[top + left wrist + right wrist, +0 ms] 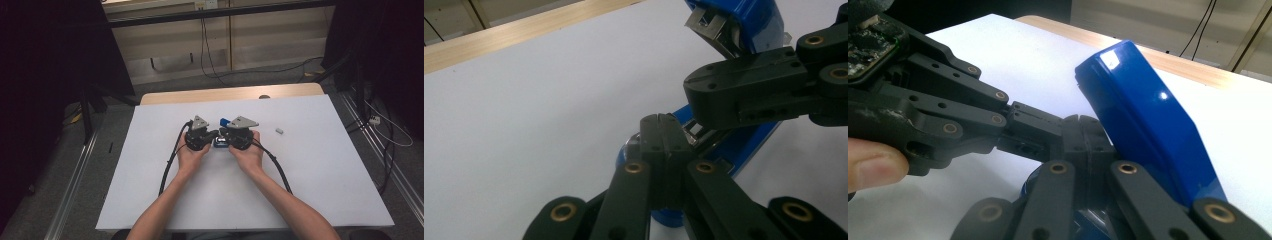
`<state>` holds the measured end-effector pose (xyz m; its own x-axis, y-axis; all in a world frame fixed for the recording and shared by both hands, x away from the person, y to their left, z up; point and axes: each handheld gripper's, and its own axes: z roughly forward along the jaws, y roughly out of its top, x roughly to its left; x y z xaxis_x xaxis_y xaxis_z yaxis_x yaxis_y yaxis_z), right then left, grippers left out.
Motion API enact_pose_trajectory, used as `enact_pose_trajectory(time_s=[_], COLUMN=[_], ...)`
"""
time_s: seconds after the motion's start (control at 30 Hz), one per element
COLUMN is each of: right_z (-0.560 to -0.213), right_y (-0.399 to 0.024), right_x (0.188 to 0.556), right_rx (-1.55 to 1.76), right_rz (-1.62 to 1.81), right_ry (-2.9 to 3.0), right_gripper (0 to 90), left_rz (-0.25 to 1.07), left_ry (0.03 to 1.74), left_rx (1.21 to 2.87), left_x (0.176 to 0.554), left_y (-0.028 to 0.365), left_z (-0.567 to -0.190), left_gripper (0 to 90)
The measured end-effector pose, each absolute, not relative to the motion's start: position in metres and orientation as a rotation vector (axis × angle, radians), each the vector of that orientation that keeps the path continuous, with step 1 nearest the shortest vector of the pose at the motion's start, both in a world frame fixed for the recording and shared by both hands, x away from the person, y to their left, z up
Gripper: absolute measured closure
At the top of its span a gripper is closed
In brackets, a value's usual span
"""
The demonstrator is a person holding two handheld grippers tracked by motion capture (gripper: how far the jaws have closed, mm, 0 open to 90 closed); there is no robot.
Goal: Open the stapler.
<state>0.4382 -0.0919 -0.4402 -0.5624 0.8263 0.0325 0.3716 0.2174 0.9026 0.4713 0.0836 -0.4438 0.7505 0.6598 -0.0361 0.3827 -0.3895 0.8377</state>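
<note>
A blue stapler [220, 143] lies at the middle of the white table between my two grippers, its top arm [1148, 120] swung up and back from its base [736, 145]. My left gripper [215, 134] comes in from the left, and its jaws [659, 131] are shut with nothing between them, their tips over the metal channel of the base. My right gripper [223, 134] comes in from the right, also shut [1083, 131]. Its tips lie against the underside of the raised arm and meet the left gripper's [1030, 125] tips. In the left gripper view, the right gripper [696, 95] crosses just above the base.
A small pale grey piece [279, 131] lies on the white table sheet [310, 175] to the right of the hands. A wooden table edge [230, 94] runs along the far side. Cables trail from both grippers toward the near edge.
</note>
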Motion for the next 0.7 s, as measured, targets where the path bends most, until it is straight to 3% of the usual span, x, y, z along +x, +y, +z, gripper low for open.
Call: enact_pose_trajectory(time_s=[0.7], right_z=[-0.4329], right_y=[-0.0996], right_x=[0.4374], right_rx=[1.131], right_rz=[1.319], right_ry=[1.981], right_gripper=[90.0], left_rz=[0.379], left_ry=[0.784], left_rx=[2.015], left_x=[0.471], left_y=[0.0836], left_z=[-0.4444], left_gripper=[90.0])
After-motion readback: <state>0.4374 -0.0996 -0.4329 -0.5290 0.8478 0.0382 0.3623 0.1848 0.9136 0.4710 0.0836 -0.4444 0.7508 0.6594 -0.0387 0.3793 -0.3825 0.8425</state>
